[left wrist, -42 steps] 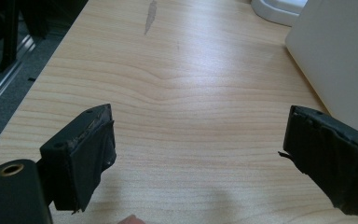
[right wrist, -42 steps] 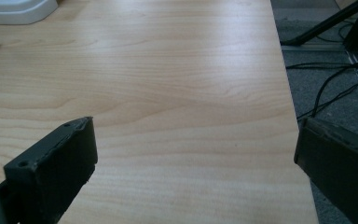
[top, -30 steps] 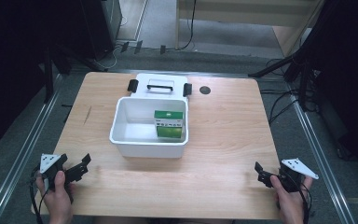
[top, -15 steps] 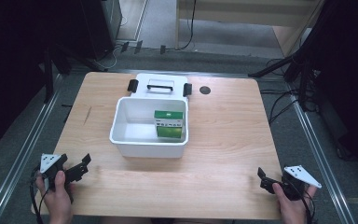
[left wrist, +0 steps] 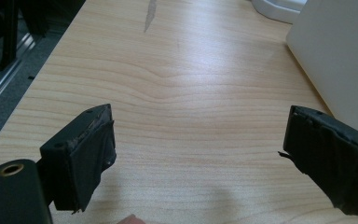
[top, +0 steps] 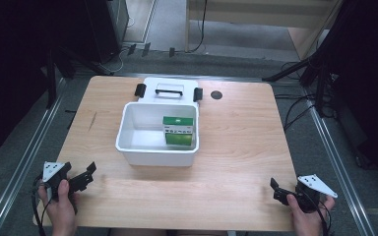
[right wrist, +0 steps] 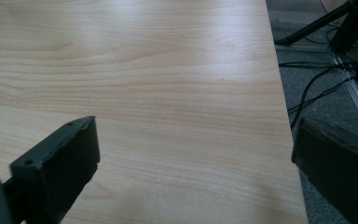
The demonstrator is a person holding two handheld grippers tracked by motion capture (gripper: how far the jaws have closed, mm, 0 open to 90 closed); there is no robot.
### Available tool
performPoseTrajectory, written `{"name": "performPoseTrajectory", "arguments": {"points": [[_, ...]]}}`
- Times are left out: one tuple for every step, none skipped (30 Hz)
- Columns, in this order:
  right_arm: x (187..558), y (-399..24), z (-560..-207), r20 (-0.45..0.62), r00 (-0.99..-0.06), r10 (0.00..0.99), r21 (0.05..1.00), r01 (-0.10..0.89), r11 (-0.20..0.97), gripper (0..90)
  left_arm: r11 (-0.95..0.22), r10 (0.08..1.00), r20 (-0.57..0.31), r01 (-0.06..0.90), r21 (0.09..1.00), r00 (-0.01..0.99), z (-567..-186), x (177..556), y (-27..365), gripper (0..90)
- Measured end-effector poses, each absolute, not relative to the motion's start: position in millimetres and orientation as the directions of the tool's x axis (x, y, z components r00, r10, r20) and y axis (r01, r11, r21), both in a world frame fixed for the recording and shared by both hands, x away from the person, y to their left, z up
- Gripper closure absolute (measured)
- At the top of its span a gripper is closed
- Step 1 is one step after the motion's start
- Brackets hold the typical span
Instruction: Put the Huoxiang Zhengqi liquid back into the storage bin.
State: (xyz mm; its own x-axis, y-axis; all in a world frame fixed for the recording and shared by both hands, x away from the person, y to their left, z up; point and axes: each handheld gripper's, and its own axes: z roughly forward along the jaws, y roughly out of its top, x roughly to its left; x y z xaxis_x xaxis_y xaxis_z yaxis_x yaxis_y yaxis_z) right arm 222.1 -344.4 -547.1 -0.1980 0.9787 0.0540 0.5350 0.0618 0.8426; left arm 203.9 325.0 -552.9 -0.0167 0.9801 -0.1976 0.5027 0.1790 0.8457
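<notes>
The left gripper rests at the counter's near edge, left of the white bin, unmoved, jaws wide and empty. The green box stands inside the bin, toward its right wall. The right gripper, jaws wide, has drawn back from the bin, probably packing done.

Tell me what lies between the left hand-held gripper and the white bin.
Nothing but bare wooden table: in the high view the left hand-held gripper sits apart from the white bin, and the left gripper view shows plain wood up to the bin's wall.
</notes>
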Motion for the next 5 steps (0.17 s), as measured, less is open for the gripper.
{"name": "performPoseTrajectory", "arguments": {"points": [[221.9,-344.6,-547.1,0.052,-0.199,0.979,0.845,0.532,0.063,7.4,0.179,0.98,-0.198,0.504,0.845,-0.017,-552.8,203.8,325.1,9.6],[221.6,-344.6,-547.0,0.049,-0.197,0.979,0.847,0.527,0.064,14.8,0.18,0.98,-0.199,0.505,0.844,-0.017,-552.8,204.0,325.2,9.6],[221.6,-344.6,-547.0,0.049,-0.197,0.979,0.847,0.527,0.064,14.8,0.18,0.98,-0.199,0.505,0.844,-0.017,-552.8,204.0,325.2,9.6],[221.8,-344.8,-547.1,0.052,-0.205,0.977,0.846,0.53,0.066,12.1,0.182,0.979,-0.201,0.504,0.844,-0.018,-552.9,204.2,325.1,9.6],[221.8,-344.8,-547.1,0.052,-0.205,0.977,0.846,0.53,0.066,12.1,0.183,0.979,-0.202,0.503,0.845,-0.018,-553.0,204.3,325.0,9.6]]}}
